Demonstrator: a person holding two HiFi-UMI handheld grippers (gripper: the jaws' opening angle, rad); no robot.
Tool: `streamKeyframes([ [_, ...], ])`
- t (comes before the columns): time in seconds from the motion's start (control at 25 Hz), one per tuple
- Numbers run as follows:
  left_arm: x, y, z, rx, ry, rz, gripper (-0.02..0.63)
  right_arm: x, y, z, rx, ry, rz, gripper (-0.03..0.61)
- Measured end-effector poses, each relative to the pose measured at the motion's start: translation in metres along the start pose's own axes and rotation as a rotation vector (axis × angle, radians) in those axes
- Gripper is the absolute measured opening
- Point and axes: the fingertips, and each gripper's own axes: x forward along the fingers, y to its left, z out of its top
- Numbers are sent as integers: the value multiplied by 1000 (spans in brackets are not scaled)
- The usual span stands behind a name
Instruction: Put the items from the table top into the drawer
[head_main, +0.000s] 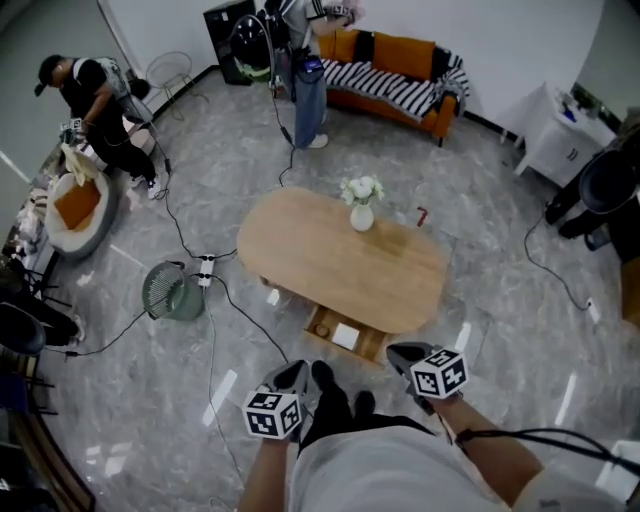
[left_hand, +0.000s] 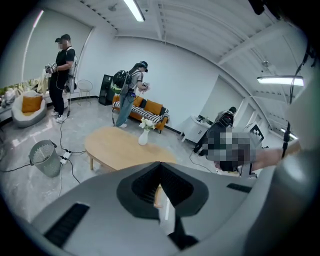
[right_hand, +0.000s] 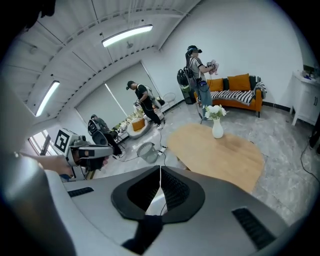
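An oval wooden table (head_main: 340, 262) stands on the grey floor ahead of me. On its far side a white vase of flowers (head_main: 361, 206) stands upright; I see nothing else on the top. Under the table's near edge an open drawer (head_main: 322, 327) holds a white flat item (head_main: 346, 336). My left gripper (head_main: 296, 374) and right gripper (head_main: 402, 353) hover short of the table, near the drawer, both shut with nothing between the jaws. The left gripper view shows the table (left_hand: 117, 149) and vase (left_hand: 143, 136) beyond its jaws. The right gripper view shows the table (right_hand: 225, 156) and vase (right_hand: 217, 128).
A green wire bin (head_main: 173, 290) and a power strip (head_main: 205, 270) with cables lie left of the table. A small red object (head_main: 422, 215) lies on the floor beyond it. An orange sofa (head_main: 395, 72), a white cabinet (head_main: 560, 140) and several people stand around the room.
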Motion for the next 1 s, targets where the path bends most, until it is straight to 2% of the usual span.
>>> streamKeyframes([
  [0.2,-25,-12,4,15,-18,-2,2,-18,10,3,-31,-29,-11,34],
  [0.48,-49,-11,1,45,4,-21,2,-38,21,13,-32,-96,-61,34],
  [0.72,-63,2,4,72,16,-38,2,-47,40,26,-1,-172,-94,34],
  [1.0,-73,19,9,63,3,-43,2,-43,49,23,41,-189,-123,34],
])
